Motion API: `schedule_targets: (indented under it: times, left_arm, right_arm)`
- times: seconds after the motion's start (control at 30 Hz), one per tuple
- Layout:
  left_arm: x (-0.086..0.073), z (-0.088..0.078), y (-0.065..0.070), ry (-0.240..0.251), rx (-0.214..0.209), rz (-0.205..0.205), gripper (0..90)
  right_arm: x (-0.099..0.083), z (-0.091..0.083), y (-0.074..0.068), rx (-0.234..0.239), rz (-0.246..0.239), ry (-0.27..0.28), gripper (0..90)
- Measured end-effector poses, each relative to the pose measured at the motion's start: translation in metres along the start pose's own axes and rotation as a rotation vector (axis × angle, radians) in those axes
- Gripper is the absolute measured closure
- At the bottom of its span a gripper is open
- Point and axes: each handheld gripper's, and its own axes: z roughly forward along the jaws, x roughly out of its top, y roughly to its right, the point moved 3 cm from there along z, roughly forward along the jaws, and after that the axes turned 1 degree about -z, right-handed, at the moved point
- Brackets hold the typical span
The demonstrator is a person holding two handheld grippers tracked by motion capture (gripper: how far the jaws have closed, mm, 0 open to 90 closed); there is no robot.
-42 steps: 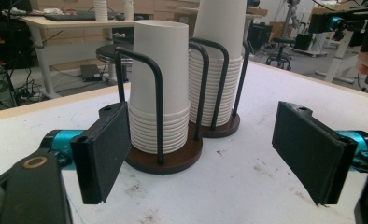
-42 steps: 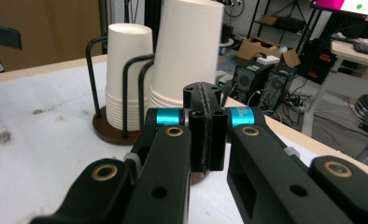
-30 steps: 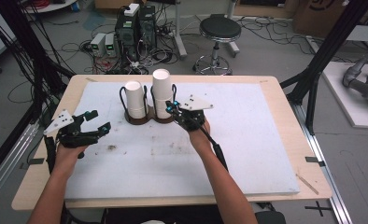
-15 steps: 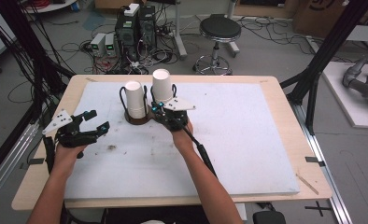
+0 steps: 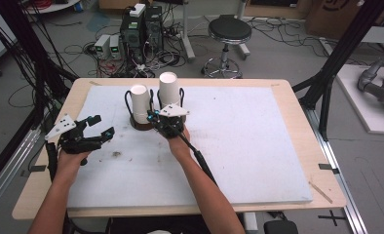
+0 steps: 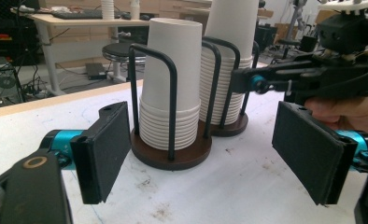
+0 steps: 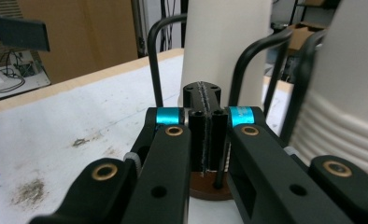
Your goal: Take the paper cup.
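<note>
Matt white paper cups point(image 6: 170, 84), ribbed where stacked. Holder: glossy black wire hoops point(image 6: 173, 93) w/ smooth brown wooden bases point(image 6: 173, 156). Counter point(image 5: 287, 97): pale wood edge under rough, stained white sheet point(image 5: 248, 141). Left tool point(image 6: 210, 154): matt black textured pads.
</note>
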Motion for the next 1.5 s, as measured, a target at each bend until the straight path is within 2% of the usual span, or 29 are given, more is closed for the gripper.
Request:
schedule_targets:
  times: [0.1,0.27,0.43,0.63,0.73,0.93,1.03,1.07,1.23,1.5]
  left_arm:
    - [0.0,0.0,0.0,0.002,0.004,-0.003,19.6]
    - [0.001,-0.002,-0.002,0.006,0.01,-0.006,19.6]
    - [0.0,-0.005,-0.003,0.008,0.017,-0.008,19.6]
    - [0.0,-0.005,-0.003,0.008,0.018,-0.009,19.6]
    - [0.0,-0.005,-0.003,0.008,0.018,-0.009,19.6]
    - [-0.001,-0.004,-0.004,0.005,0.019,-0.009,19.6]
    - [-0.001,-0.004,-0.004,0.005,0.021,-0.01,19.6]
    - [-0.001,-0.004,-0.004,0.005,0.021,-0.011,19.6]
    - [-0.001,-0.004,-0.004,0.001,0.02,-0.01,19.6]
    - [0.0,-0.001,-0.005,0.005,0.025,-0.01,19.6]
  right_arm:
    - [-0.002,0.006,-0.002,0.01,0.006,-0.013,90.0]
    - [-0.002,0.022,-0.011,0.018,-0.022,-0.052,90.0]
    - [-0.008,0.033,-0.016,0.014,0.001,-0.085,90.0]
    - [-0.016,0.037,-0.012,-0.015,0.017,-0.116,90.0]
    - [-0.016,0.038,-0.009,-0.026,0.043,-0.116,90.0]
    - [-0.017,0.04,-0.011,-0.033,0.02,-0.142,90.0]
    - [-0.017,0.042,-0.01,-0.046,0.022,-0.157,90.0]
    - [-0.017,0.043,-0.01,-0.048,0.036,-0.164,90.0]
    - [-0.017,0.044,-0.01,-0.058,0.026,-0.182,90.0]
    - [-0.017,0.044,-0.01,-0.063,0.036,-0.184,90.0]
